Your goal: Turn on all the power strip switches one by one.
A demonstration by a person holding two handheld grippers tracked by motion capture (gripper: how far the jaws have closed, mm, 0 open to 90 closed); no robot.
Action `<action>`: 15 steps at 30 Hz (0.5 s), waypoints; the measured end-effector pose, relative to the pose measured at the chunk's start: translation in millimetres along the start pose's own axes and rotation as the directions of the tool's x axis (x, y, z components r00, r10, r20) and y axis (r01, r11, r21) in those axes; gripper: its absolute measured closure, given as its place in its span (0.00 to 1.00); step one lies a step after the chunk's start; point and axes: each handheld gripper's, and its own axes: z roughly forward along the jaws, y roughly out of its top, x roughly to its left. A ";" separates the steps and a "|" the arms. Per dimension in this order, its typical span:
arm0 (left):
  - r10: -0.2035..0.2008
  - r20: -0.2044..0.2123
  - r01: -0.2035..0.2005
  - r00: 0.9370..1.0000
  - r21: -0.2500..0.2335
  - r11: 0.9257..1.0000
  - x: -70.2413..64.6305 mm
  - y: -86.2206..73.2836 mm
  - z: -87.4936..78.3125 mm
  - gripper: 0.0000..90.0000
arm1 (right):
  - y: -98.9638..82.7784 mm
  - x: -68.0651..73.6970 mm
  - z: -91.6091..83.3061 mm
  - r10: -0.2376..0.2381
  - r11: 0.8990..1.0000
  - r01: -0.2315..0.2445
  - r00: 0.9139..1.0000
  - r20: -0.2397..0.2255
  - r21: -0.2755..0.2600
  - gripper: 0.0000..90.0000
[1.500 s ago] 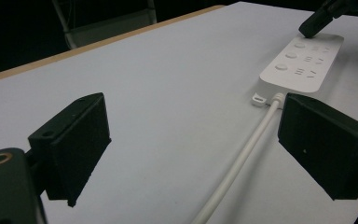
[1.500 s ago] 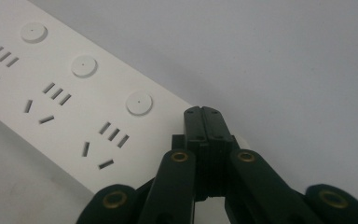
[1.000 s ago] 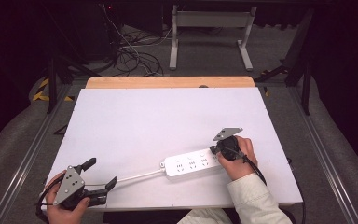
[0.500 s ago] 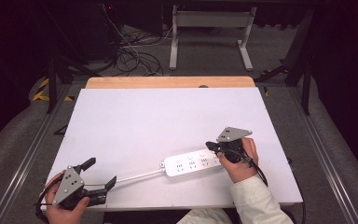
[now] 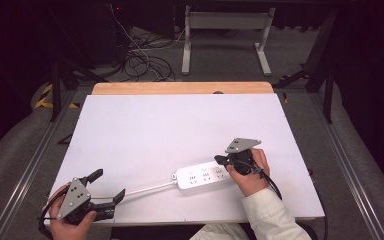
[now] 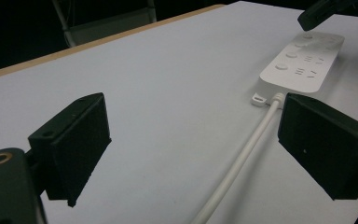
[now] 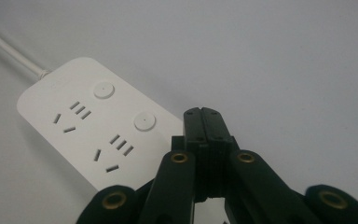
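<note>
White tabletop (image 5: 180,130) fills the middle of the high view, with a bare wooden strip along its far edge and a dark floor strewn with black cables (image 5: 140,60) in the upper left of the frame.

On that surface, in the lower right part of the high view, lies a white power strip (image 5: 202,175). It lies flat with its sockets facing up. Its long axis runs nearly across the frame, tilted a little so that the right end sits slightly higher in the picture than the left. The left end points toward the lower left corner, and from it a white cord (image 5: 147,189) leaves and runs down-left along the same line. In the right gripper view the strip crosses from the upper left toward the bottom centre, showing two round buttons and socket slots.

At the strip's right end is the right gripper (image 5: 219,160), held in a hand wearing a pale sleeve (image 5: 265,215). Its jaws are pressed together with nothing between them, and their tips sit over the strip's near end; whether they touch it I cannot tell.

Farther out, at the lower left of the high view, the left gripper (image 5: 107,186) rests near the table's front edge. Its jaws stand wide apart, and in the left gripper view the cord passes between them without touching either.
</note>
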 end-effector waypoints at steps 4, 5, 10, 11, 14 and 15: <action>0.007 0.003 -0.007 1.000 0.002 1.000 -0.7 0.2 0.1 0.11 | -1.1 0.3 4.0 0.001 1.000 -0.001 1.000 -0.006 0.013 1.00; 0.010 0.005 -0.010 1.000 0.003 1.000 -1.0 0.3 0.1 0.11 | -1.4 0.8 5.3 0.000 1.000 0.000 1.000 -0.008 0.019 1.00; 0.011 0.005 -0.011 1.000 0.003 1.000 -1.1 0.4 0.1 0.11 | -2.3 2.2 10.1 -0.002 0.999 0.002 1.000 -0.008 0.041 1.00; 0.011 0.004 -0.011 1.000 0.003 1.000 -0.9 0.4 0.0 0.10 | -2.7 2.2 10.8 -0.002 0.999 0.002 1.000 -0.008 0.042 1.00; 0.007 0.004 -0.007 1.000 0.001 1.000 -1.2 0.5 -0.3 0.10 | -3.6 2.1 12.2 -0.006 0.999 0.006 1.000 -0.005 0.050 1.00; 0.007 0.004 -0.007 1.000 0.001 1.000 -1.5 0.5 -0.3 0.10 | -3.6 2.1 12.2 -0.006 0.999 0.006 1.000 -0.005 0.050 1.00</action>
